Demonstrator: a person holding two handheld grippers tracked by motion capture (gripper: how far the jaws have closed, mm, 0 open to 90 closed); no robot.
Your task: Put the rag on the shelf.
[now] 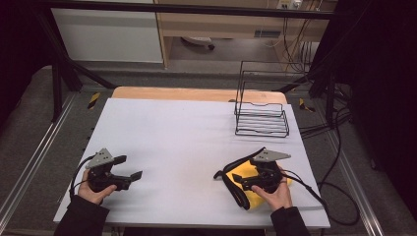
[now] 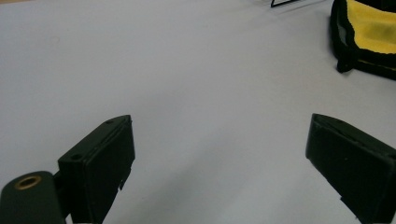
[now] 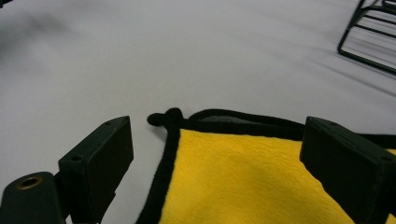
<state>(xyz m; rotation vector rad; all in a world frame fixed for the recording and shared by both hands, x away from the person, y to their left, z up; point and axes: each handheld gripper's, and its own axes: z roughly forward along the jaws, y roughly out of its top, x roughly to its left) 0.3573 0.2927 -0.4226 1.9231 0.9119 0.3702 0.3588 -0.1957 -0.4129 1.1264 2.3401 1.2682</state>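
A folded yellow cloth [image 1: 252, 197] with a black border lies on the white table [image 1: 187, 137] at the front right. My right gripper [image 1: 244, 175] hovers low over it, open, with the cloth's corner [image 3: 243, 177] lying between and under the jaws, which are spread wide. A small black loop [image 3: 163, 117] sticks out at that corner. My left gripper [image 1: 129, 167] is at the front left, open, above bare table with nothing between its fingers [image 2: 100, 165]. In the left gripper view the yellow cloth [image 2: 373, 23] sits far off at the upper right.
A black wire rack [image 1: 261, 115] stands at the back right of the table; its base also edges into the right gripper view as the rack [image 3: 369, 42]. Cables trail from both grippers. The table's front edge runs just behind the hands.
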